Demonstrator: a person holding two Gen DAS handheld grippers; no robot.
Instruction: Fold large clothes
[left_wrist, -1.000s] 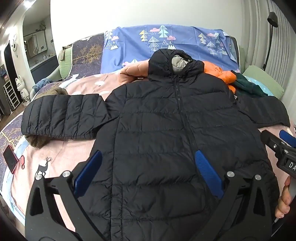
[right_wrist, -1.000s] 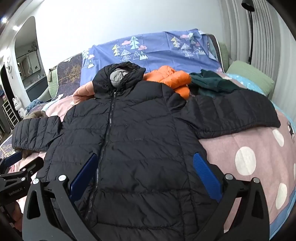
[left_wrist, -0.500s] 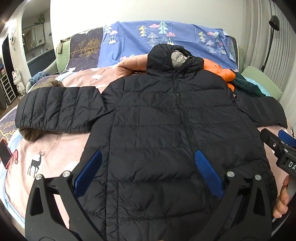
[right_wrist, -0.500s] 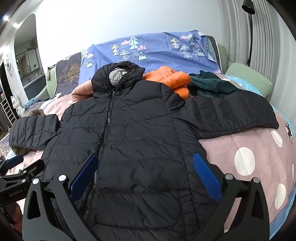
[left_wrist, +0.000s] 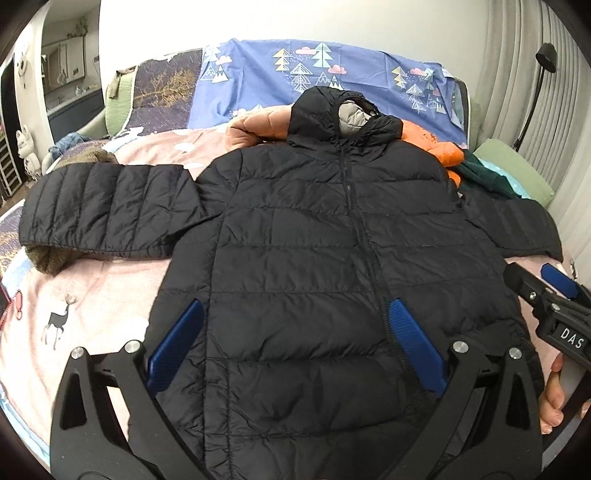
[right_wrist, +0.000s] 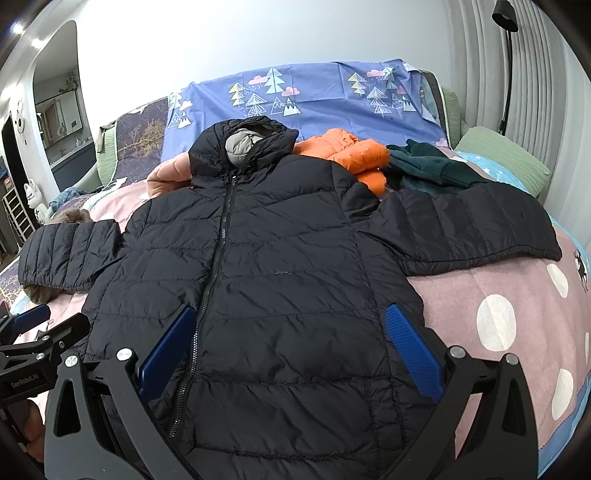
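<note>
Black puffer jacket (left_wrist: 332, 266) spread flat, nearer than before; left gripper (left_wrist: 295, 347), right gripper (right_wrist: 288, 347) wide, empty, hem at 6 o'clock; folding unstarted.

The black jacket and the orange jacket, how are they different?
The black jacket is spread flat, zipped, sleeves out to both sides; the orange jacket is bunched in a heap. The black jacket lies in front under both open grippers, while the orange jacket sits behind its shoulder, partly hidden. Both are puffy, quilted, and on the bed.
</note>
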